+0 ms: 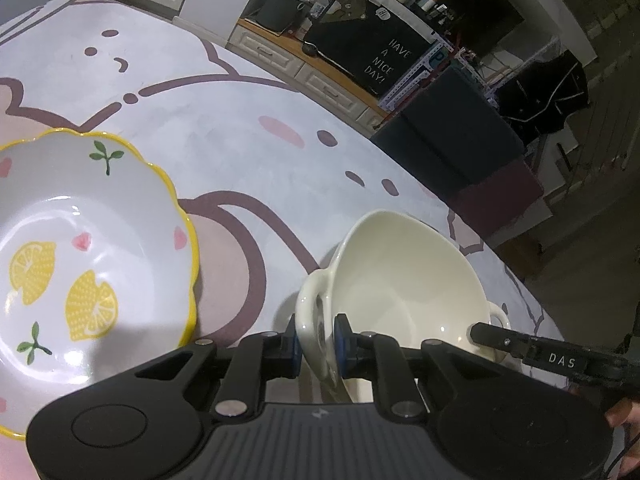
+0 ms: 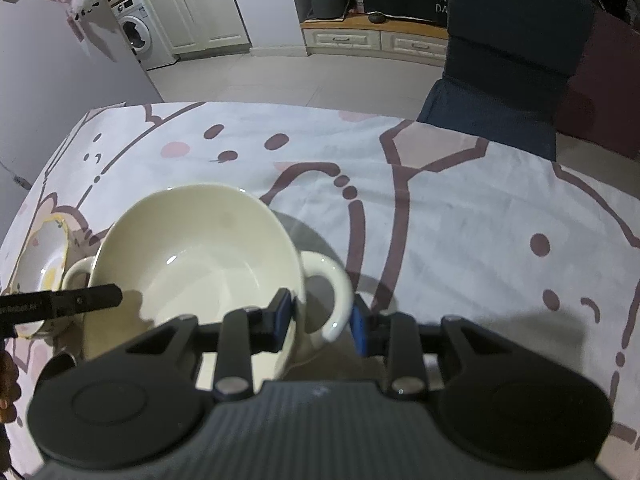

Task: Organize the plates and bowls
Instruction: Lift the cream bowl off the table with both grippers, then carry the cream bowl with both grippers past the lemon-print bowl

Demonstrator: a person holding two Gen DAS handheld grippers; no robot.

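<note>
Left wrist view: left gripper (image 1: pixel 318 344) clamped on one handle of the cream bowl (image 1: pixel 404 280); bowl tilted above the tablecloth (image 1: pixel 248 128).
Lemon plate (image 1: pixel 80 264): beside it, apart, on the cloth.
Right wrist view: right gripper (image 2: pixel 320 322) straddles the other handle; whether its pads (image 2: pixel 283 316) press is unclear.
Progress: early, I judge; bowl not yet stacked with the plate.
</note>
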